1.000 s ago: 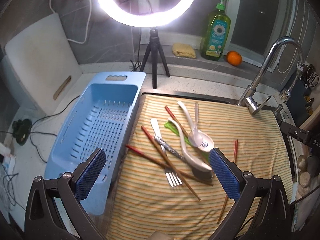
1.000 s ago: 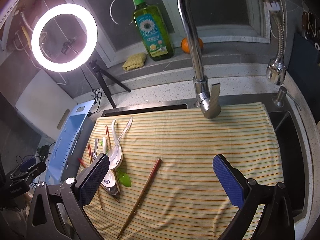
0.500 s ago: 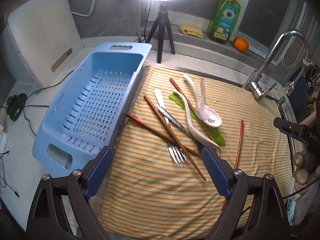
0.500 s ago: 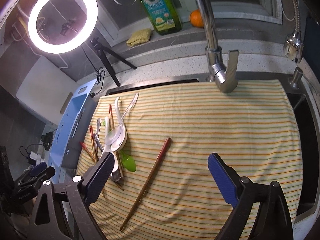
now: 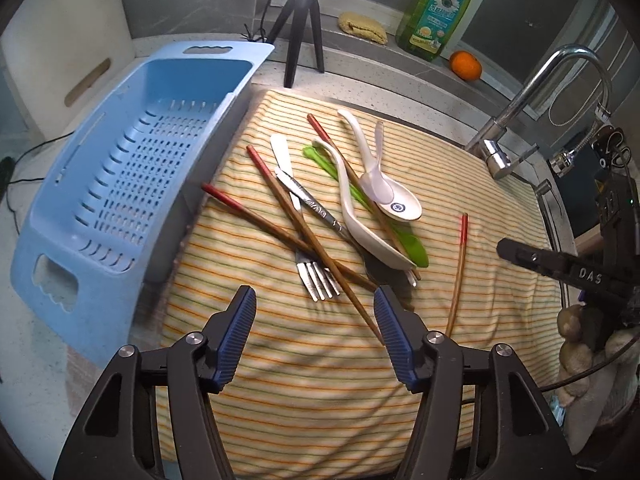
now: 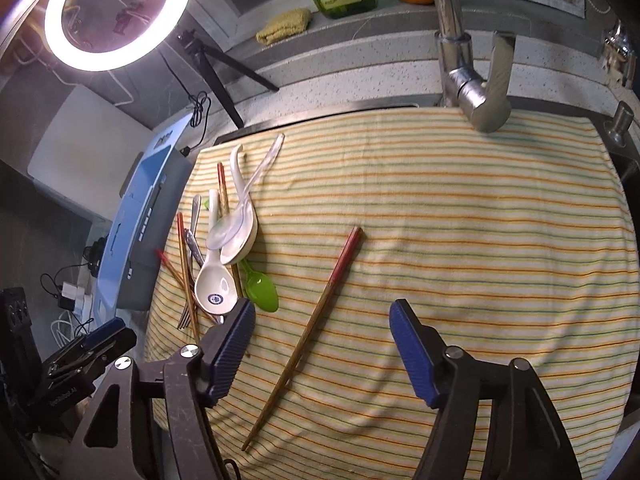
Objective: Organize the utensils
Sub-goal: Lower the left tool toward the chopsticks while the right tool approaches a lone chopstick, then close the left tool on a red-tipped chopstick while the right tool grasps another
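Observation:
A heap of utensils lies on the striped towel: red-tipped chopsticks, a metal fork, two white ceramic spoons and a green plastic spoon. My left gripper hovers just short of the fork's tines; its jaws are closing with nothing between them. One chopstick lies apart, to the right of the heap. My right gripper straddles that chopstick from above, jaws closing, pads clear of it. The blue slotted basket stands empty on the left.
A chrome faucet rises at the towel's far edge. Behind it are a green soap bottle, an orange and a yellow sponge. A ring light on a tripod and a white cutting board stand at the back left.
Both grippers have come down closer to the towel and tilted further downward. Both pairs of jaws have narrowed. The utensils lie where they were.

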{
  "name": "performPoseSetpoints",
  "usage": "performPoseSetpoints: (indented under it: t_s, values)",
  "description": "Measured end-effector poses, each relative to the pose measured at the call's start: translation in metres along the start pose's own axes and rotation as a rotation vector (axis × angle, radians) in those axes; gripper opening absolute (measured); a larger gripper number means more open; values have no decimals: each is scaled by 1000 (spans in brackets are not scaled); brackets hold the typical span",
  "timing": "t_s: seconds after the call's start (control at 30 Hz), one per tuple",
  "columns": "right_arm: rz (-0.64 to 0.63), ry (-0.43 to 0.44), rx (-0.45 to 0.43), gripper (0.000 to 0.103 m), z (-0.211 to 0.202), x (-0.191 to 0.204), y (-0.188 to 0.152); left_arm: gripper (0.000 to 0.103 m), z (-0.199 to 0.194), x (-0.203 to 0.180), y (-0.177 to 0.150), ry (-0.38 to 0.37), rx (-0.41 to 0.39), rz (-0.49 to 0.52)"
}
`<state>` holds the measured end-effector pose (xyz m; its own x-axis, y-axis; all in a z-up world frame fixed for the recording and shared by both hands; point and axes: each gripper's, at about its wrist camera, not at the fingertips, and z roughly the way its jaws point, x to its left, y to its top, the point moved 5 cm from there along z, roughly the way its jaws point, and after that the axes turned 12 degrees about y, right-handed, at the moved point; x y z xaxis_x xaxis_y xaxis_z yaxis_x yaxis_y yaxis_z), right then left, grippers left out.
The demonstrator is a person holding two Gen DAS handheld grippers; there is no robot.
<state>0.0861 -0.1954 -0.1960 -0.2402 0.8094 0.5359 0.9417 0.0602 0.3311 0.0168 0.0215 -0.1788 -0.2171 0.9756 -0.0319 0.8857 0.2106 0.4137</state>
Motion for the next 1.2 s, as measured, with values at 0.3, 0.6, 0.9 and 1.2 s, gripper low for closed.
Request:
performPoseSetpoints:
  t_s: [0.3,0.6,0.9,1.2]
  values:
    - [12,-9,42,47,17,-4,-3,48,19,-3,15,-14,17,30]
    - [36,-19,72,42,33,-10,-4,28,51,-5,29,0,57,44]
    - [35,-41,72,36,39,-14,0,22,74,1,45,38,89,33]
    - [0,-80,82,28,48,-6,1,18,92,-2,52,47,133,60]
